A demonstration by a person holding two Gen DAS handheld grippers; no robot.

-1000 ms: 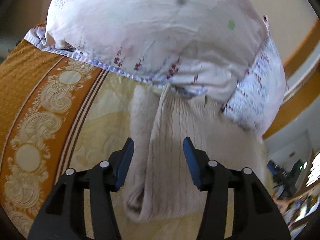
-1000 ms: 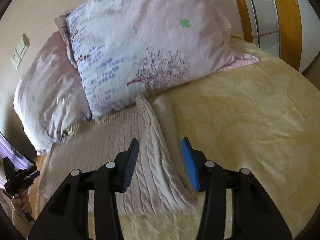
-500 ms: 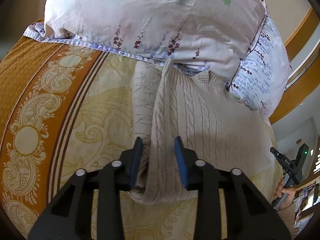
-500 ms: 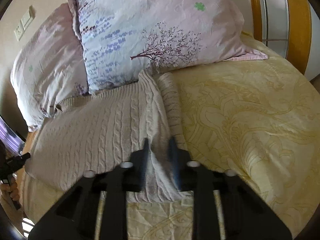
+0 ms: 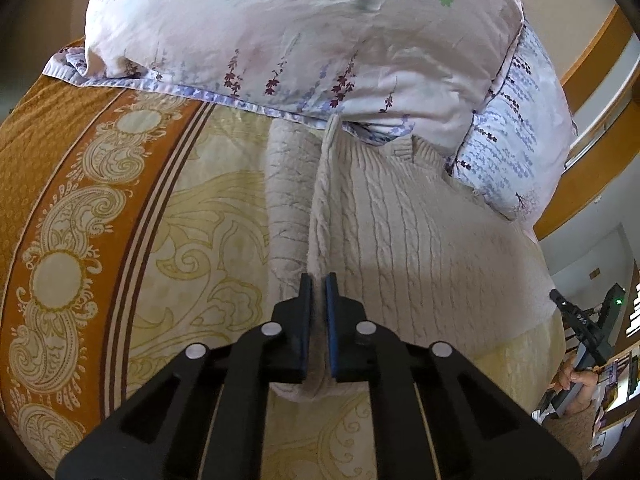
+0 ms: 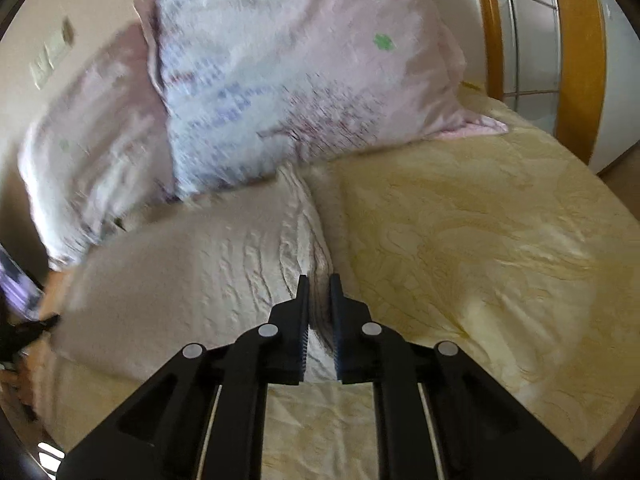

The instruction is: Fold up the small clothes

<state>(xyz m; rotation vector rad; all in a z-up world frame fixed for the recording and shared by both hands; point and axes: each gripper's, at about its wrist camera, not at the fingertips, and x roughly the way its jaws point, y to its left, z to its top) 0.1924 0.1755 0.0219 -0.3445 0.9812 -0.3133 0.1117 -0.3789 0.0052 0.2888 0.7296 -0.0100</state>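
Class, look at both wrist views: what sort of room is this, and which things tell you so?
Most likely a bedroom: two floral pillows lie at the head of a bed with a yellow patterned bedspread.

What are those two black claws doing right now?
Left gripper: closed, fingers pinching the cream sweater.
Right gripper: closed, pinching the sweater's other side.

Sweater (image 5: 400, 232) flat on the bed (image 5: 192, 240), far end tucked under two pillows (image 5: 304, 32) at the headboard side, left gripper (image 5: 319, 280) at its left edge, right gripper (image 6: 319, 280) at its right edge
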